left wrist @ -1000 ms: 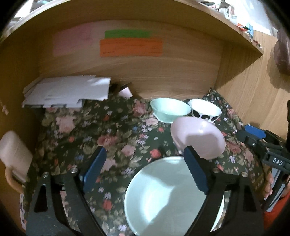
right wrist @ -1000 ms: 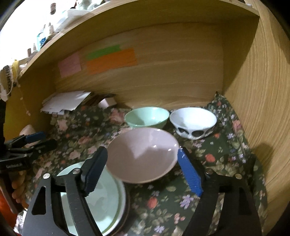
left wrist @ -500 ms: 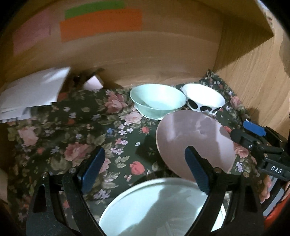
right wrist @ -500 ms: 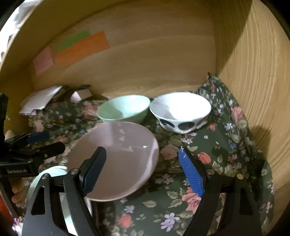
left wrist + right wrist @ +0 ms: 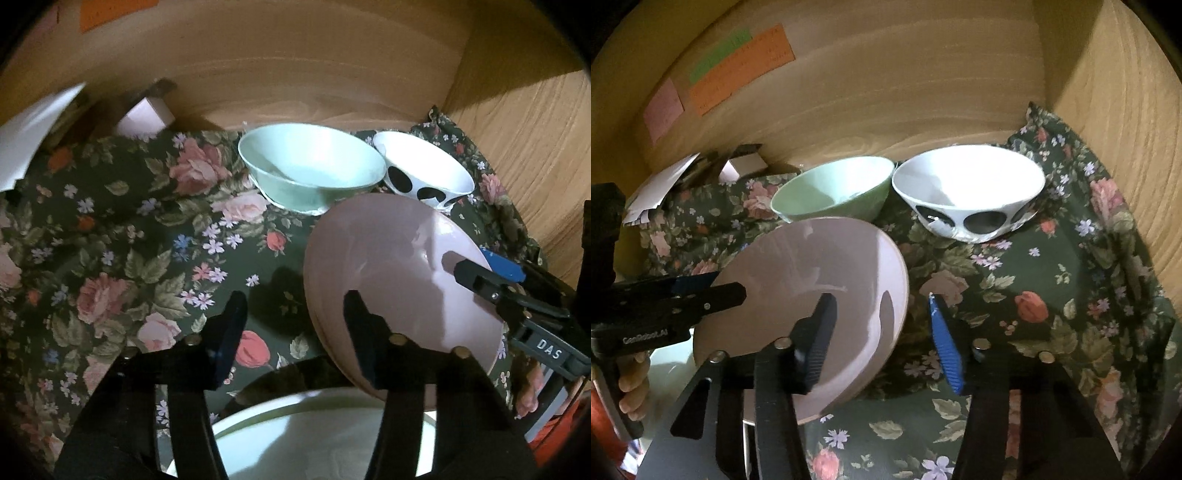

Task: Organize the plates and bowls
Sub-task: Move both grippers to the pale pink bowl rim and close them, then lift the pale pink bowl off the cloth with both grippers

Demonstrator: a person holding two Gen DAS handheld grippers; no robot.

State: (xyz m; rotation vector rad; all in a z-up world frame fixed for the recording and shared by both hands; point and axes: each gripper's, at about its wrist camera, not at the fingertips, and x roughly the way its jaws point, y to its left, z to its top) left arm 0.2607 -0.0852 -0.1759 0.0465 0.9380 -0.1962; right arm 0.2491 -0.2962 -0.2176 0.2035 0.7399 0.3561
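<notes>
A: What sits furthest left?

B: White papers (image 5: 33, 129) against the wooden back panel, with an orange note (image 5: 738, 70) stuck up on that panel. The flowered cloth (image 5: 110, 229) covers the whole shelf floor.

A: And the left gripper (image 5: 295, 299)?

B: Its fingers stand apart and straddle the left rim of the pink bowl (image 5: 388, 266). One finger lies across the bowl's inside. The other is outside, with cloth showing between it and the bowl wall, so it has no clamp on it.

A: Where is that bowl?

B: Front and middle, tipped steeply up on edge with its hollow facing the cameras. Its low edge is over the rim of the pale plate (image 5: 258, 411) at the front. I cannot tell what bears its weight.

A: Behind it?

B: The mint bowl (image 5: 314, 173) stands upright near the back panel. The white bowl with black spots (image 5: 421, 173) is just to its right, rims almost touching.

A: The right gripper (image 5: 881, 301)?

B: Also parted, across the bowl's right rim. Its dark finger is inside the bowl and its blue pad is outside, clear of the wall. The wooden side wall (image 5: 1126, 129) is beyond, at far right
</notes>
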